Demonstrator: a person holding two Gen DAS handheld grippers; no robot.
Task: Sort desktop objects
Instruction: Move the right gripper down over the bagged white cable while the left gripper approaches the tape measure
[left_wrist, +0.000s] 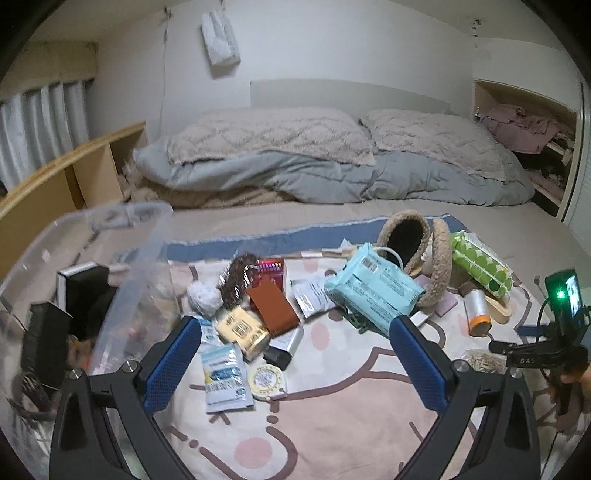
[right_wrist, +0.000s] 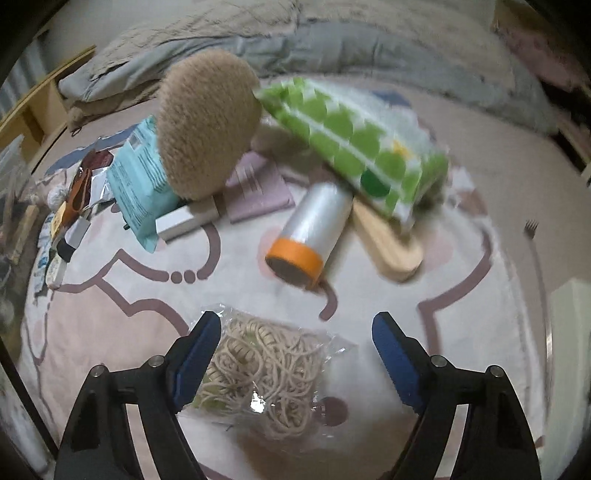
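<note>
- Nearest the right gripper (right_wrist: 295, 354): bag of rubber bands (right_wrist: 258, 373) on the blanket's (right_wrist: 110, 332) near edge, between spread jaws — not yet gripped.
- Left gripper (left_wrist: 293, 354): jaws released, empty.
- Mostly unsorted — few items in the clear bin (left_wrist: 110, 258) at the blanket's left edge.
- Orange-capped roll (right_wrist: 310, 236): on its side, cap toward camera.

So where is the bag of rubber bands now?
In the right wrist view, the bag of rubber bands lies on the pink blanket between the open right claw tips, just below the orange-capped roll.
</note>
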